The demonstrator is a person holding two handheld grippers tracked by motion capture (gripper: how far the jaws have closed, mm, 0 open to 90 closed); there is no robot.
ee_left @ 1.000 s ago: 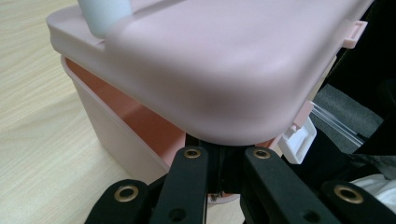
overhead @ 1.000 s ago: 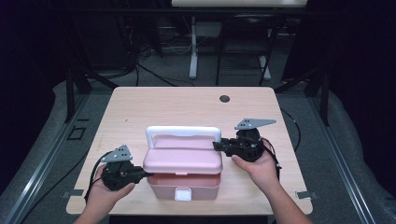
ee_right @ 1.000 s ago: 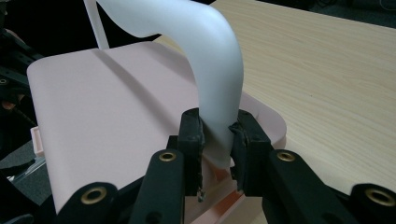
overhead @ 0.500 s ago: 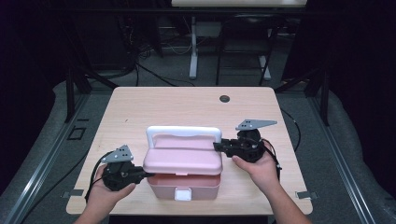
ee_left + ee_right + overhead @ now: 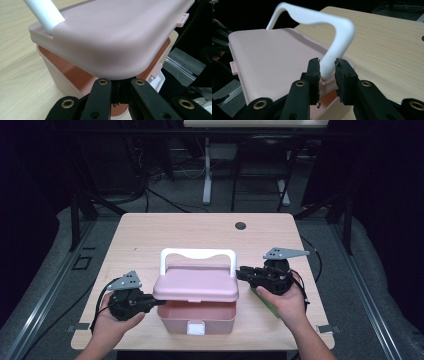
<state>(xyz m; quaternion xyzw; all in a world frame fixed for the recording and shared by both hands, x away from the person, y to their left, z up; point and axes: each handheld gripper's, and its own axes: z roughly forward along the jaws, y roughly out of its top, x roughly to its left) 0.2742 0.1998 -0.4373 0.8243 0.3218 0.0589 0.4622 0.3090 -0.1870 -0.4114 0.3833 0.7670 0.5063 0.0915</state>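
A pink box [image 5: 220, 322] with a white latch [image 5: 196, 328] stands at the table's near middle. Its pink lid [image 5: 195, 282] is raised at the front, so the inside shows beneath it. The white handle [image 5: 197, 253] stands upright on the lid. My left gripper [image 5: 159, 301] is at the lid's left end. In the left gripper view its jaws are shut and tucked under the lid's corner [image 5: 112, 37]. My right gripper [image 5: 240, 272] is at the handle's right end. In the right gripper view the right gripper [image 5: 327, 65] is shut on the handle's leg [image 5: 337, 42] near its base.
The wooden table [image 5: 150, 235] has a dark round hole [image 5: 240, 226] at the back. A green thing [image 5: 263, 304] lies partly hidden under the right hand. Metal rails and cables run along the dark floor around the table.
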